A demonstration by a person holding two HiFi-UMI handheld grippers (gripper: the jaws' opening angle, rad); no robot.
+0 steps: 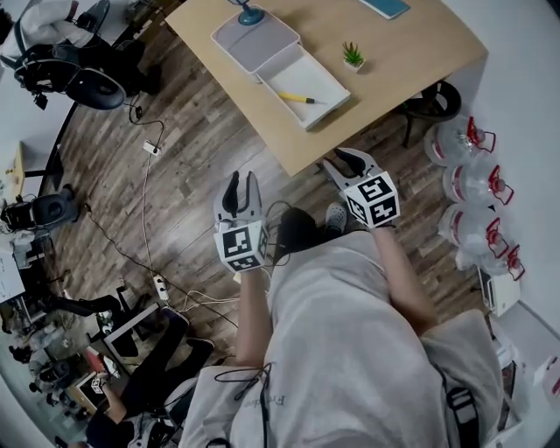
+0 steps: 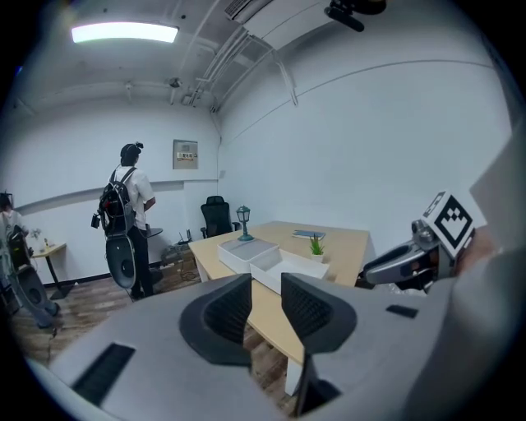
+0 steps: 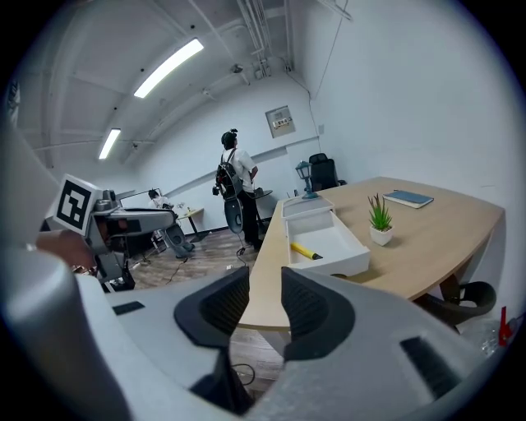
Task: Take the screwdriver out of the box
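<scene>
A yellow screwdriver point(image 1: 297, 98) point(image 3: 308, 250) lies in the open white box point(image 1: 308, 79) point(image 3: 348, 263) on the wooden table point(image 1: 411, 61). The box's lid point(image 1: 254, 39) lies beside it. Both grippers hover over the floor, short of the table's near edge. My left gripper point(image 1: 242, 185) point(image 2: 265, 304) is open with nothing between its jaws. My right gripper point(image 1: 343, 163) point(image 3: 265, 300) is open too, empty, and close to the table's corner. In both gripper views the box point(image 2: 279, 261) is well beyond the fingertips.
On the table stand a small potted plant point(image 1: 353, 55), a lamp point(image 1: 249, 13) and a blue book point(image 1: 385, 7). A black stool point(image 1: 433, 101) sits under the table's right side. Cables and a power strip point(image 1: 160, 286) cross the floor. Water jugs point(image 1: 472, 184) line the right wall. A person with a backpack point(image 2: 127, 205) stands far off.
</scene>
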